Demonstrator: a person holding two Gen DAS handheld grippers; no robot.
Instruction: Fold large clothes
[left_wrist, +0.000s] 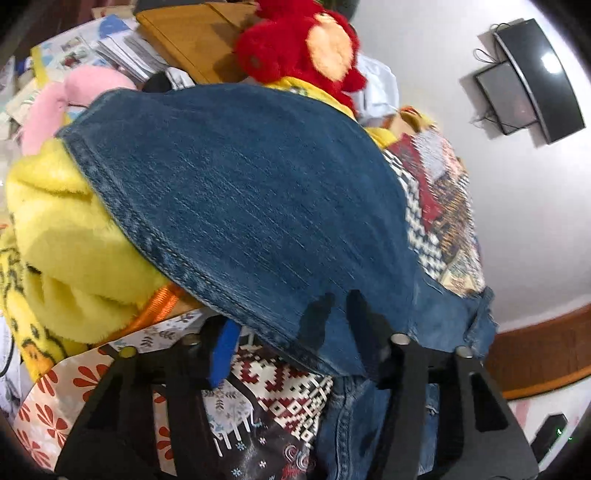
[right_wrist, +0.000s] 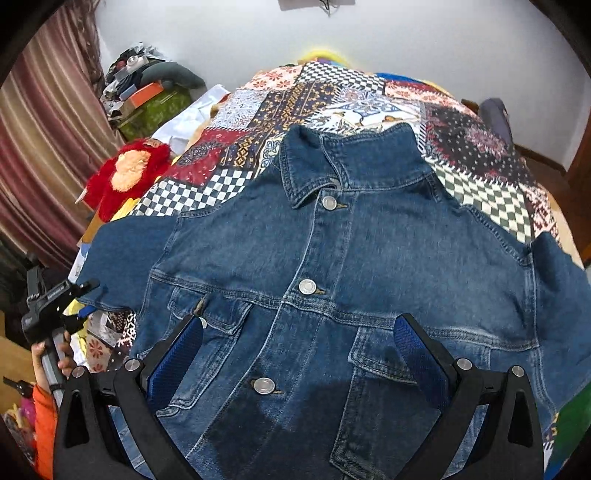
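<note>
Your denim jacket (right_wrist: 332, 277) lies face up and buttoned on the patchwork quilt (right_wrist: 258, 110), collar at the far end, sleeves reaching out left and right. It fills the middle of the right wrist view, and its chest sits directly under your right gripper (right_wrist: 299, 365). That claw is spread wide, one blue pad over each chest pocket, with nothing caught between them.

At the left side of the jacket, your left gripper (left_wrist: 288, 339) is at the end of the left sleeve (left_wrist: 240, 206). Its jaws are partway in, and the cuff edge lies between the fingers; whether the pads actually press the cloth you cannot tell here.

Past that sleeve, to the left and far, sit a yellow fleece blanket (left_wrist: 66, 229) and a red plush toy (left_wrist: 295, 40). Your left hand (right_wrist: 51, 354) shows low at the left edge of the right wrist view, gripping the handle.
</note>
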